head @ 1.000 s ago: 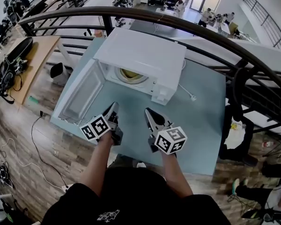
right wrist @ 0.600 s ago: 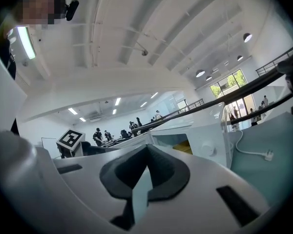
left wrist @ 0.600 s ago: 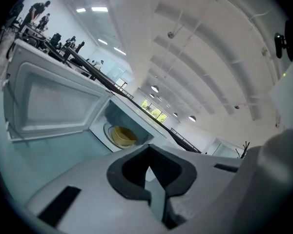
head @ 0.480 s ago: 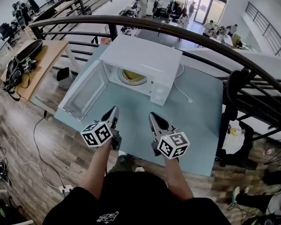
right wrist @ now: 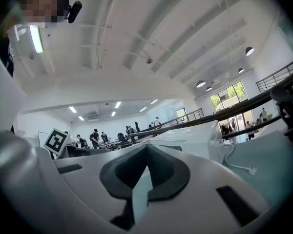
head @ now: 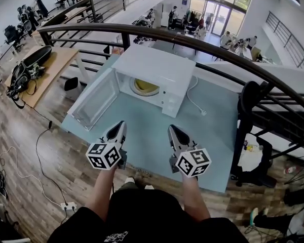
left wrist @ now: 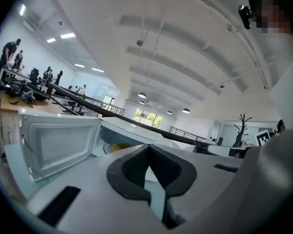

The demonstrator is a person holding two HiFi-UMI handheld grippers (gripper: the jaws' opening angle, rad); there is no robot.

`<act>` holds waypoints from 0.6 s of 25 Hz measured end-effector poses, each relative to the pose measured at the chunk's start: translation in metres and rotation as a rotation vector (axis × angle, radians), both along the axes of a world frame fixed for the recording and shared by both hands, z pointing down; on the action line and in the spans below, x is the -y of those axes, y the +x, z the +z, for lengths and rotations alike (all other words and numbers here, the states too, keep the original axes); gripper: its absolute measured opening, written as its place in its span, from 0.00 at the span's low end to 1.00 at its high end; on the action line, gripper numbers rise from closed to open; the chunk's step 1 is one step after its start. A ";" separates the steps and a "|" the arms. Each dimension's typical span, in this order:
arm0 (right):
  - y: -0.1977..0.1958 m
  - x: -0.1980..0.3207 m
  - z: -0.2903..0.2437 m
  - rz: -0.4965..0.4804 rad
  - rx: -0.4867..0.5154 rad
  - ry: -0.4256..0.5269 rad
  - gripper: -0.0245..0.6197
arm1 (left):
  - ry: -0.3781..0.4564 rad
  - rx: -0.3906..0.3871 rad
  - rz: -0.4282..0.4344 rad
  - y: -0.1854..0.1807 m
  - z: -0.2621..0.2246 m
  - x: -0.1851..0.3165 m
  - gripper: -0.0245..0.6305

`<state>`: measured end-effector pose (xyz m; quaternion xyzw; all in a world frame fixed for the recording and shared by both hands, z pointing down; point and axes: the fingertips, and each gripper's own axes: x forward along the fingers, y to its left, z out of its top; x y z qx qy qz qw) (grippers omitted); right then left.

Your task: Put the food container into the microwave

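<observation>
The white microwave (head: 154, 67) stands on the pale blue table (head: 213, 135) with its door (head: 93, 99) swung open to the left. Inside its cavity sits a yellowish food container (head: 143, 86), partly hidden by the cavity roof; in the left gripper view the container (left wrist: 118, 146) shows just past the door (left wrist: 58, 140). My left gripper (head: 122, 124) and right gripper (head: 172, 129) hover side by side over the table's near part, well short of the microwave. Both are shut with nothing between the jaws. In their own views the left gripper (left wrist: 147, 149) and right gripper (right wrist: 146, 148) show the jaws meeting at the tip.
The microwave's white cord (head: 191, 97) trails to a loose plug (head: 204, 113) on the table's right part. A black railing (head: 202, 44) arches behind the table. A wooden desk (head: 45, 65) stands at the left, cables lie on the floor (head: 20, 156).
Both grippers have drawn back from the microwave toward the table's near edge, still shut and empty. The view has backed away too. The container has stayed inside.
</observation>
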<state>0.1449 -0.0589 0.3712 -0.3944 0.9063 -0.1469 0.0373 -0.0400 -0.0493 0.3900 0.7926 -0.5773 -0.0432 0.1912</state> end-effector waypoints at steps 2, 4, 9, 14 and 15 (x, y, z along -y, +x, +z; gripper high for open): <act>0.003 -0.004 -0.007 0.009 -0.005 0.011 0.05 | 0.027 0.043 0.011 0.000 -0.009 -0.006 0.05; 0.004 -0.007 -0.016 0.015 -0.009 0.021 0.05 | 0.054 0.073 0.021 -0.002 -0.020 -0.011 0.05; 0.000 -0.017 -0.040 0.028 -0.016 0.051 0.05 | 0.116 0.126 0.024 -0.009 -0.048 -0.022 0.05; -0.006 -0.021 -0.055 0.055 -0.041 0.086 0.05 | 0.169 0.182 0.038 -0.017 -0.072 -0.027 0.05; -0.007 -0.022 -0.058 0.061 -0.042 0.089 0.05 | 0.175 0.189 0.042 -0.019 -0.075 -0.028 0.05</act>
